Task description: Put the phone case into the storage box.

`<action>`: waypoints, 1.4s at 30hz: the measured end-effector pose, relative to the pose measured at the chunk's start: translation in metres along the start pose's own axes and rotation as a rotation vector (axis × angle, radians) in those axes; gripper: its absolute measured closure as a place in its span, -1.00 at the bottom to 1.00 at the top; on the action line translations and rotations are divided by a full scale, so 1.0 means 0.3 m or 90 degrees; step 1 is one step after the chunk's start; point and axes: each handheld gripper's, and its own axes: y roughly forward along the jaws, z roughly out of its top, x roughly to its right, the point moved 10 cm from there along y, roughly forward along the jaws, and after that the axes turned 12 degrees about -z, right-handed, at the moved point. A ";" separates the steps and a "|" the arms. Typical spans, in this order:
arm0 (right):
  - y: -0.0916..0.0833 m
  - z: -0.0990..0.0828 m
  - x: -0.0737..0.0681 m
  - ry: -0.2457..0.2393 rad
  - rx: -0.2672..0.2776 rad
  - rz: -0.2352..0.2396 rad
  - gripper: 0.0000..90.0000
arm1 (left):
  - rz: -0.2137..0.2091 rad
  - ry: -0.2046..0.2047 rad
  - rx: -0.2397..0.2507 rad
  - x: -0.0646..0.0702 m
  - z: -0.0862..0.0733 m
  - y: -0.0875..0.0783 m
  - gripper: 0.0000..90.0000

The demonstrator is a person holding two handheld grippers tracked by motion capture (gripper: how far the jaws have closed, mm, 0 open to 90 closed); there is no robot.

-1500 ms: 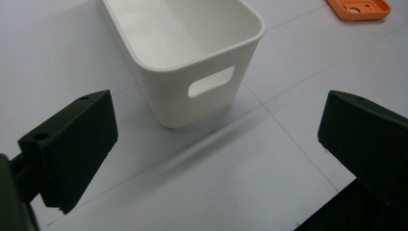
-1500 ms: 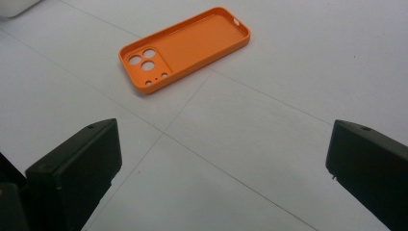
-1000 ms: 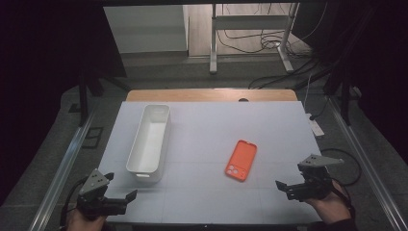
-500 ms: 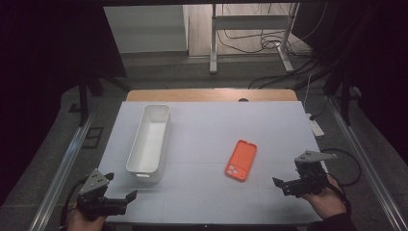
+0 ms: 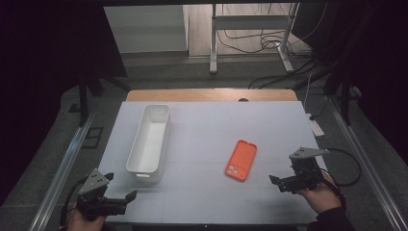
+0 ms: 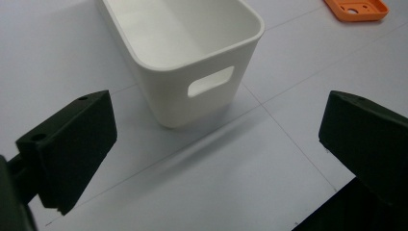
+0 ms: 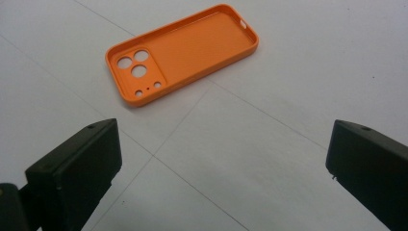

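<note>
An orange phone case (image 5: pixel 241 160) lies inner side up on the white table (image 5: pixel 216 130), right of centre. It also lies ahead of my right gripper (image 7: pixel 221 163), whose jaws stand wide apart with nothing between them. In the high view my right gripper (image 5: pixel 278 183) hovers just right of the case, near the front edge. A long white bin (image 5: pixel 150 139) stands empty at the left. My left gripper (image 5: pixel 126 198) is open at the front left corner, short of the bin's near end (image 6: pixel 192 86) with its handle slot. A corner of the case (image 6: pixel 356 7) shows far off.
A wooden strip (image 5: pixel 211 95) borders the table's far edge. Metal rails (image 5: pixel 67 163) run along both sides. Cables (image 5: pixel 269 45) and a metal stand lie on the floor beyond. Bare table surface stretches between bin and case.
My right gripper has moved a little left, closer to the phone case. The left gripper, bin and case have stayed where they were.
</note>
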 end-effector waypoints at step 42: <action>0.116 0.100 -0.047 -0.010 -0.009 0.032 -1.00 | -0.004 0.002 -0.002 0.003 -0.001 0.002 -0.99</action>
